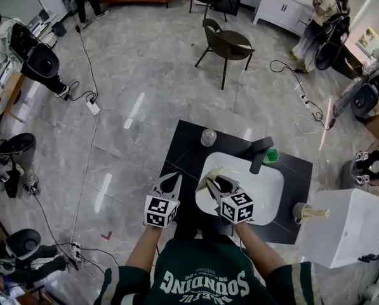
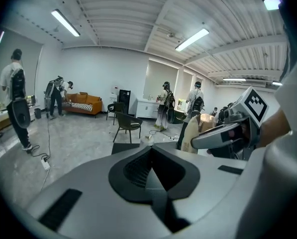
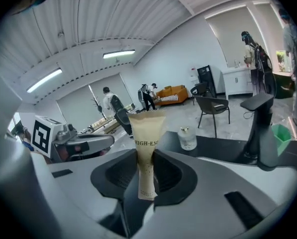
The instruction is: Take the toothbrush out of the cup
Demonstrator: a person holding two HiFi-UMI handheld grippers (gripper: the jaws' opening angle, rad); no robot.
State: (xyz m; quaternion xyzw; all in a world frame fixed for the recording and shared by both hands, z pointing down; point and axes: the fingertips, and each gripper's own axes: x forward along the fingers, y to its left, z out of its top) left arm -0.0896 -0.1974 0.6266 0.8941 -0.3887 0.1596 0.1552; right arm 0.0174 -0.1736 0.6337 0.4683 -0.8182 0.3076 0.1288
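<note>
My right gripper (image 3: 147, 169) is shut on a cream tube (image 3: 147, 143) printed "HIGH-EN", which stands upright between the jaws. In the head view this gripper (image 1: 210, 183) hovers over the left part of the white sink (image 1: 265, 202) with the tube (image 1: 212, 173) pointing away from me. My left gripper (image 1: 174, 179) is shut with nothing in it, just left of the sink over the black counter (image 1: 183, 148). A small grey cup (image 1: 298, 212) with a pale handle (image 1: 316, 213) sticking out sits at the counter's right edge, far from both grippers.
A black faucet (image 1: 260, 152) and a green cup (image 1: 273, 155) stand behind the sink. A clear bottle (image 1: 208, 136) stands at the counter's back. A white box (image 1: 348, 224) adjoins the counter on the right. A dark chair (image 1: 226, 43) and people stand farther off.
</note>
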